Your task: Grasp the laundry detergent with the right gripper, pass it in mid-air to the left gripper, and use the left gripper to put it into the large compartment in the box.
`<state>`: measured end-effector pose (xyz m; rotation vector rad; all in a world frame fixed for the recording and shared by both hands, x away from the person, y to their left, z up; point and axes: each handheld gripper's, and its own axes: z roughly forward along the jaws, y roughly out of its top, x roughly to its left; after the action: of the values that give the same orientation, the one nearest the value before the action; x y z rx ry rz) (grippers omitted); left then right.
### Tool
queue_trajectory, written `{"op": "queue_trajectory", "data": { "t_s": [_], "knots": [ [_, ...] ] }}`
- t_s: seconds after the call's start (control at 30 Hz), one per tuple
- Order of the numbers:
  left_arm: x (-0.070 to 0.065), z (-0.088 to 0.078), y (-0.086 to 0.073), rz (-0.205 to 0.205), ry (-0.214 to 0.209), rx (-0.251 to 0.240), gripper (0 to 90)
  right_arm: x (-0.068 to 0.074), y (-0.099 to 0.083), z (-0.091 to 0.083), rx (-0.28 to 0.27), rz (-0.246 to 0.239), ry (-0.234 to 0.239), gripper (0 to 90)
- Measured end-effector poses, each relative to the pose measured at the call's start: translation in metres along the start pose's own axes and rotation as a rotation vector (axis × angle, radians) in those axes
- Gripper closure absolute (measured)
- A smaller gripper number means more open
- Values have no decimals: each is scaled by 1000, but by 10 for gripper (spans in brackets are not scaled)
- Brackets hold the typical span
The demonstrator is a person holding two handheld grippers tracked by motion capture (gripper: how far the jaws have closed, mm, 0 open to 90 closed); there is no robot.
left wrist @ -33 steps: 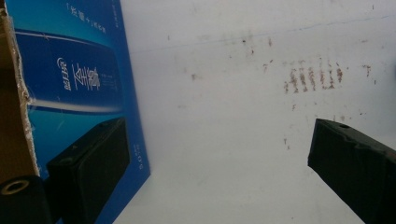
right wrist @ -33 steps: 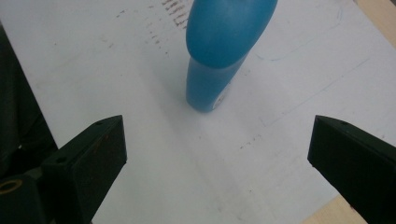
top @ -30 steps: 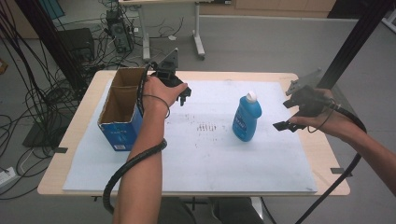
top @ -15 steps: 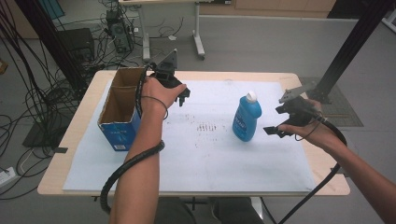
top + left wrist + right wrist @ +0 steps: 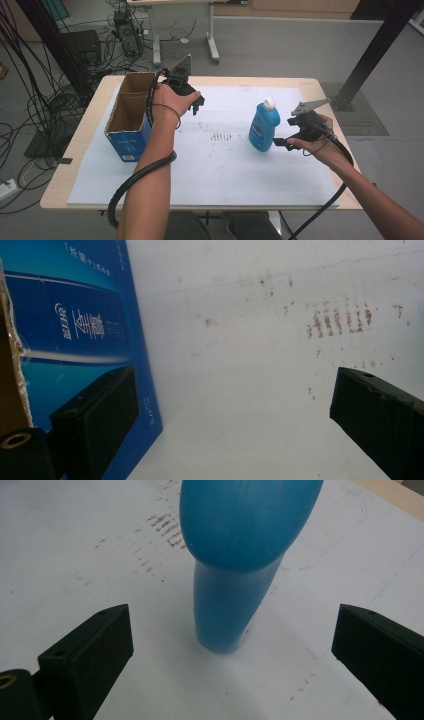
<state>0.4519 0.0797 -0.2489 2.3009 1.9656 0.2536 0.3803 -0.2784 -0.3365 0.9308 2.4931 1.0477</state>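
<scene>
The right claw [image 5: 227, 660] gapes wide just beside the upright blue plastic bottle [image 5: 263, 126] (white cap), nothing between them. The left claw [image 5: 235, 425], also open, hovers well left of the bottle, beside the open blue cardboard box [image 5: 127, 117] on the white-covered counter [image 5: 225, 165].

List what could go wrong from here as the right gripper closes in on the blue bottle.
1. The blue bottle stands upright, tall on a narrow base; a nudge from one finger of the open right gripper could tip it before both grip.
2. Its rounded body might slip in the jaws.
3. The left gripper hangs open beside the cardboard box; a careless move could knock the box.
</scene>
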Motion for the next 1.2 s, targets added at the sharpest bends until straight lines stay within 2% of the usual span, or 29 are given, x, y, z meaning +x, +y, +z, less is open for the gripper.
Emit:
{"op": "queue_trajectory", "data": {
  "t_s": [0.37, 0.53, 0.87, 1.2],
  "knots": [
    [1, 1, -1, 3, 1, 2, 60, 8, -5, 17, -66, 34, -36, 27],
    [0, 1, -1, 8, 1, 5, 60, 10, -8, 25, -100, 71, -54, 26],
    [1, 1, 0, 11, 3, 5, 60, 16, -9, 40, -138, 81, -67, 25],
    [2, 2, 1, 16, 2, 8, 60, 17, -10, 51, -186, 101, -106, 22]
  ]
}}
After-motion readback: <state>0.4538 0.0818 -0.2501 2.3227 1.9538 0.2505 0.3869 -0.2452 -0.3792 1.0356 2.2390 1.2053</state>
